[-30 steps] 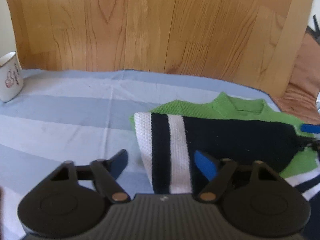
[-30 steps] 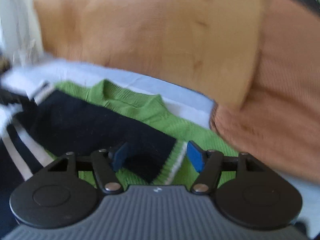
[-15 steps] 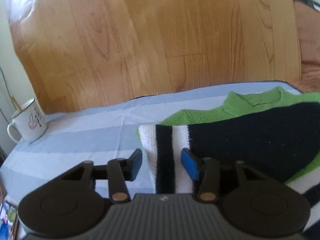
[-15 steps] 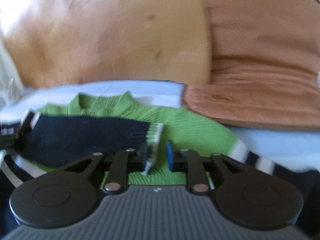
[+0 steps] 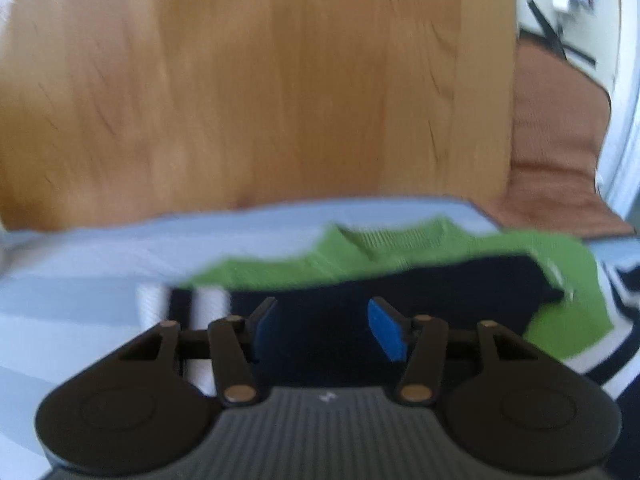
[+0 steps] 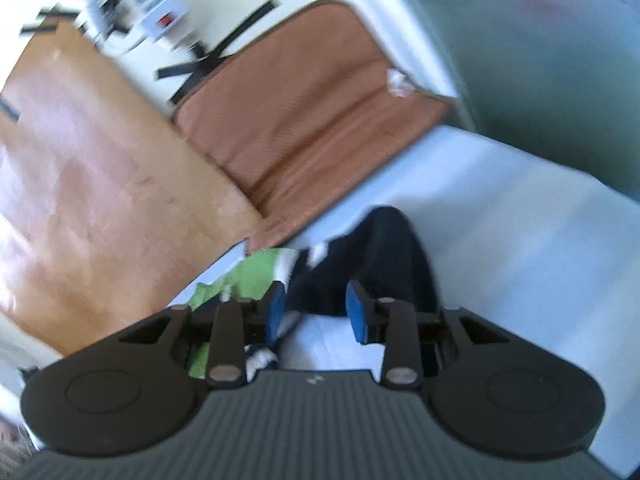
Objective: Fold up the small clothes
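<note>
A small green sweater (image 5: 400,240) with navy sleeves lies on the striped sheet. One navy sleeve (image 5: 420,292) is folded across its chest, its white-striped cuff (image 5: 152,300) at the left. My left gripper (image 5: 324,330) hovers low over the middle of that sleeve. Its jaws are opening, and the blue pads (image 5: 386,332) press on nothing. The right wrist view is rolled and blurred. My right gripper (image 6: 316,312) sits just short of the other navy sleeve (image 6: 384,248), which stretches away over the sheet. Its jaws are opening too, with nothing pinched. A green edge (image 6: 256,276) shows to its left.
A wooden board (image 5: 260,100) stands behind the bed. A brown cushion (image 6: 304,100) leans beside it at the right. A power strip (image 6: 156,12) hangs on the wall above. The pale blue striped sheet (image 5: 80,280) spreads left; white sheet (image 6: 520,220) extends right.
My left gripper slid right from the striped cuff to the navy middle of the folded sleeve; the mug left view. My right gripper narrowed by the cuff, then swung right, rolled and widened.
</note>
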The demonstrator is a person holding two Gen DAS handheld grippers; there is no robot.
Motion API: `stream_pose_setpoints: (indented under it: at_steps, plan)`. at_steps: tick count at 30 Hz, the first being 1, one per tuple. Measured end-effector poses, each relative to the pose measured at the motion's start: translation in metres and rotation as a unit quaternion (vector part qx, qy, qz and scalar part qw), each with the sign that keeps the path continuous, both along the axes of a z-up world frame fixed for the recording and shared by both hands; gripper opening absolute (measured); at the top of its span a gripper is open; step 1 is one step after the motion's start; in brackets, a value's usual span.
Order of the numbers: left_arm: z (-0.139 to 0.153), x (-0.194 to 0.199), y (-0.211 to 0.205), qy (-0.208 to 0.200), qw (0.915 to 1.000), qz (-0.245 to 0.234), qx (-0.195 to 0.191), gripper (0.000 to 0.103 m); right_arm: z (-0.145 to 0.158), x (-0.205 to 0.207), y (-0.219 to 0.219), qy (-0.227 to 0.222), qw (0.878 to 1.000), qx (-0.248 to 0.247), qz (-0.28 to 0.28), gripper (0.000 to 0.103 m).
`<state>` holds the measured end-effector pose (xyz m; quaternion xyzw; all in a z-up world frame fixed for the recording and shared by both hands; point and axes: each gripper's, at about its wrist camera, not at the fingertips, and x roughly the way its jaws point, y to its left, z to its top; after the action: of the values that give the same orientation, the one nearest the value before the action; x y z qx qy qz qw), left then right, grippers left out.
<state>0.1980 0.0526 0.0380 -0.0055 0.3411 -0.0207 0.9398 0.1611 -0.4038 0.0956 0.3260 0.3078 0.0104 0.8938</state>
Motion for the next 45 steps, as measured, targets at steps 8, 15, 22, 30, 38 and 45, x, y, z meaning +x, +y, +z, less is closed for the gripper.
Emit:
stream_pose_setpoints:
  at_steps: [8, 15, 22, 30, 38, 45]
  plan:
    - [-0.011, -0.006, -0.006, 0.009, 0.9998, -0.009, 0.015, 0.053, -0.021, -0.042, 0.001, -0.022, 0.982, 0.174, -0.077, 0.048]
    - [-0.012, -0.001, -0.009, 0.009, 0.9998, -0.01, 0.013, 0.056, -0.027, 0.006, 0.002, -0.025, 0.973, 0.134, -0.187, 0.054]
    - [-0.012, -0.001, -0.009, 0.009, 0.9998, -0.01, 0.014, 0.056, -0.045, 0.047, -0.026, 0.009, 0.967, 0.098, -0.234, 0.009]
    - [0.021, -0.008, 0.045, -0.019, 0.9931, -0.015, -0.114, 0.057, 0.053, 0.093, 0.103, -0.162, 0.974, -0.157, -0.018, 0.009]
    - [0.034, -0.01, 0.11, -0.041, 0.9757, -0.001, -0.215, 0.076, -0.017, 0.07, 0.298, -0.178, 0.857, -0.25, 0.413, 0.011]
    - [0.011, 0.011, 0.082, 0.016, 0.9824, -0.031, -0.184, 0.076, -0.037, 0.053, 0.238, -0.129, 0.886, -0.201, 0.397, 0.045]
